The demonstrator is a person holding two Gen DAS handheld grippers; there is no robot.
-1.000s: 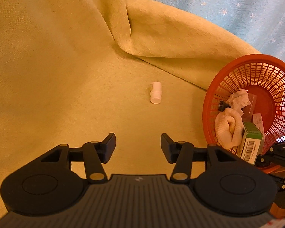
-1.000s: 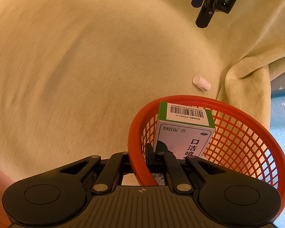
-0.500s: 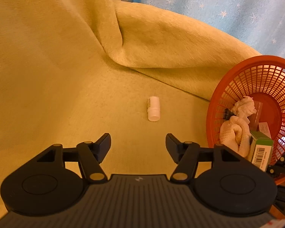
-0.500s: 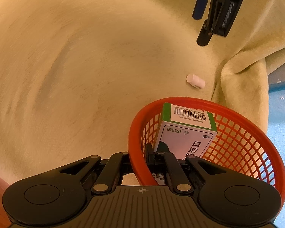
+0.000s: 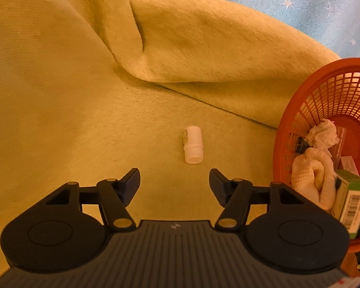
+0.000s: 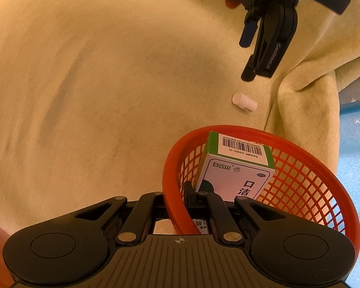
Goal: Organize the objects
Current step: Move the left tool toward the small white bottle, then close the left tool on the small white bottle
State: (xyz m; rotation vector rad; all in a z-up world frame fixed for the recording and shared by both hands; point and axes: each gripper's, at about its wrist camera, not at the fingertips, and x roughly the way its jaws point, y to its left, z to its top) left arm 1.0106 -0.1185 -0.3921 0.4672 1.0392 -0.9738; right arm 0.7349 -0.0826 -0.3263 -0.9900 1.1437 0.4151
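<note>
1. Left wrist view gives me my left hand-held gripper [image 5: 174, 182] gaping wide and empty, with the small white bottle [image 5: 192, 147] lying on the yellow blanket [image 5: 60, 96] just beyond its fingertips.
2. Only that view shows the white cloth [image 5: 313, 180] and crumpled tissue [image 5: 322, 133] inside the red basket [image 5: 284, 144], beside the bottle.
3. Right wrist view shows my right hand-held gripper [image 6: 180, 204] clamped over the basket's rim, the green-and-white box [image 6: 237, 168] leaning inside.
4. A small black thing in the basket I cannot identify.

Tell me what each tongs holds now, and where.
Right tongs clamp the red basket by its near rim. Left tongs are open, holding nothing.
</note>
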